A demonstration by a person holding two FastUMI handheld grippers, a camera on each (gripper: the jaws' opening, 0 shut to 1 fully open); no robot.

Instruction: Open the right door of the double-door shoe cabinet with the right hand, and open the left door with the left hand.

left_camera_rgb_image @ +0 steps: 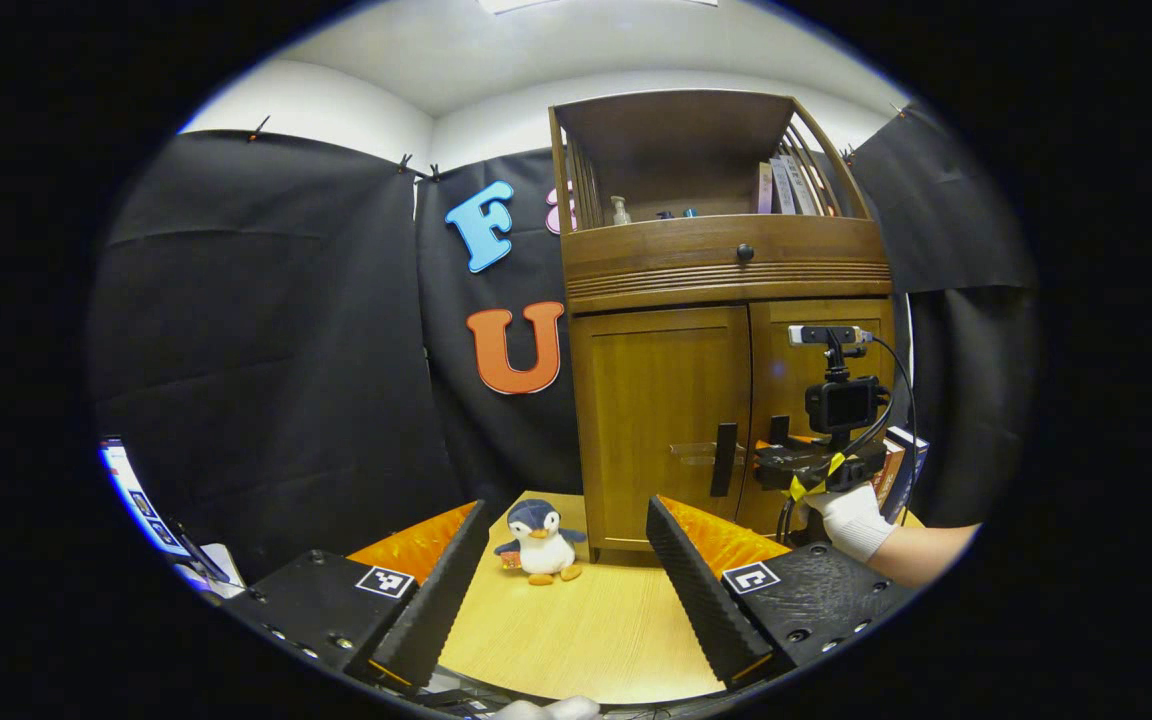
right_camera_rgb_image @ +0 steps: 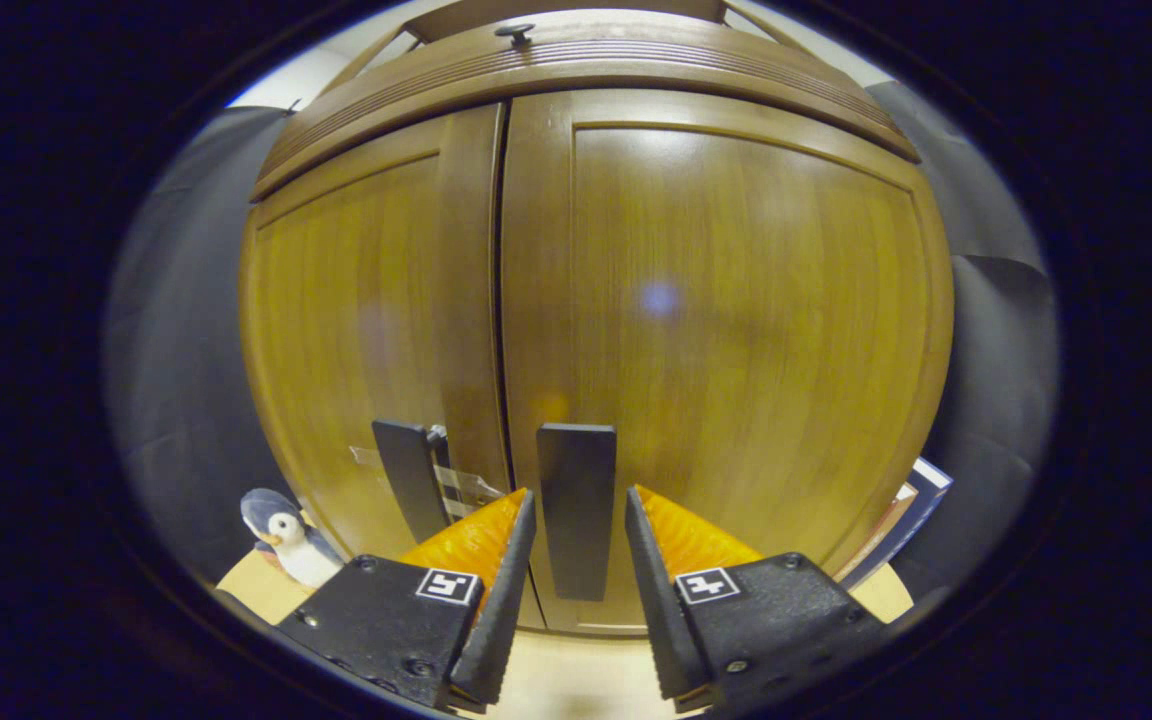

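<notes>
— So, where are your tongs now?

— My right tongs are in front of the right door of the shoe cabinet. The handle of that door stands between the two fingers, but there is a gap on each side, so nothing is held yet. My left tongs are wide open and empty, above the table, well apart from the left door. Both doors look closed.

— What can go wrong from here?

— I think the first risk is the grip. If I close while the fingers are not deep enough around the handle, they may slip off when I pull. Also, the left handle is just beside the right one, so a crooked approach could make one finger touch it.

— And the toy?

— The penguin stands on the table close to the left door. When this door swings out, I judge it could push the penguin over.

— Anything more?

— If I pull straight and do not follow the arc of the hinge, the handle may twist out of the tongs.
</notes>
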